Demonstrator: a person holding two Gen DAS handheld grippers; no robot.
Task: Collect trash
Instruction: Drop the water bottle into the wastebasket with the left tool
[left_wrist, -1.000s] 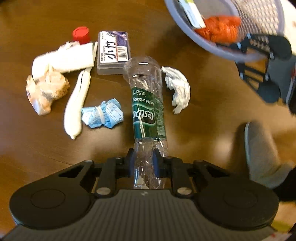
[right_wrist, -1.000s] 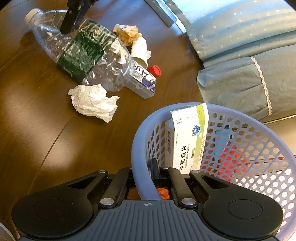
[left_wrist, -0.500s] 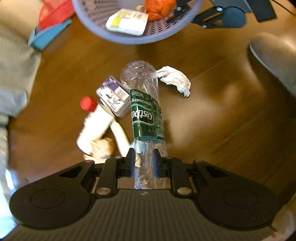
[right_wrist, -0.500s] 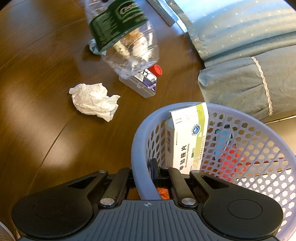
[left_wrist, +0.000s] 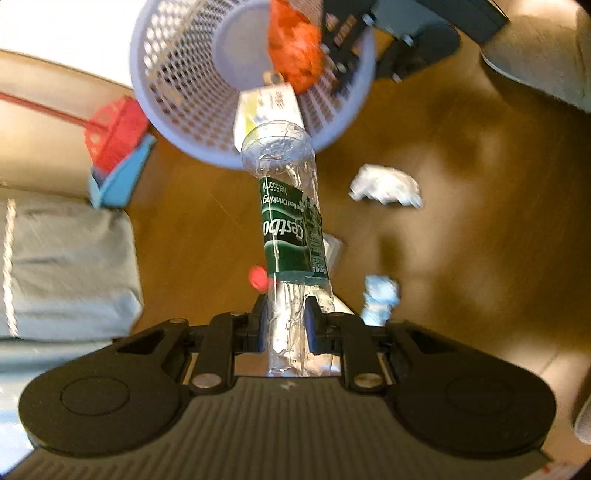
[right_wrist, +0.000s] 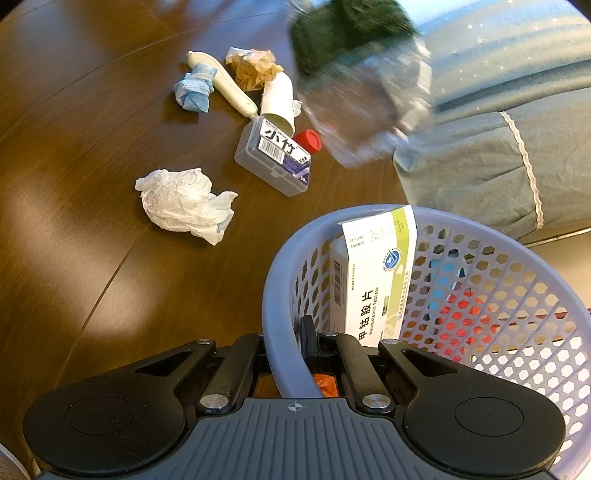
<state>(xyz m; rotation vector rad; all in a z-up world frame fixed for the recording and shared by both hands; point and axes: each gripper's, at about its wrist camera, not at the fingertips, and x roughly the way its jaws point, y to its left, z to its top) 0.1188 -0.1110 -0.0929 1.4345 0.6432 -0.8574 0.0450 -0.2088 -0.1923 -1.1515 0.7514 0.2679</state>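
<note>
While my left gripper (left_wrist: 282, 319) clamps the bottle (left_wrist: 290, 236) by its neck end, long axis pointing base-first at the basket (left_wrist: 207, 144) directly ahead, my right gripper (right_wrist: 291, 343) pinches the basket's rim.

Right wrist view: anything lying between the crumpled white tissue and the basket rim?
Nothing: bare brown table separates the crumpled white tissue from the basket rim in the right wrist view.

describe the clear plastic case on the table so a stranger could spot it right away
On the brown table, just beyond the lavender basket, loose trash lies in a cluster. At its near edge is the clear case, a flat box beside a red cap. Unlike its soft, crumpled neighbours, it is rigid and has a barcode label with bold black characters.
</note>
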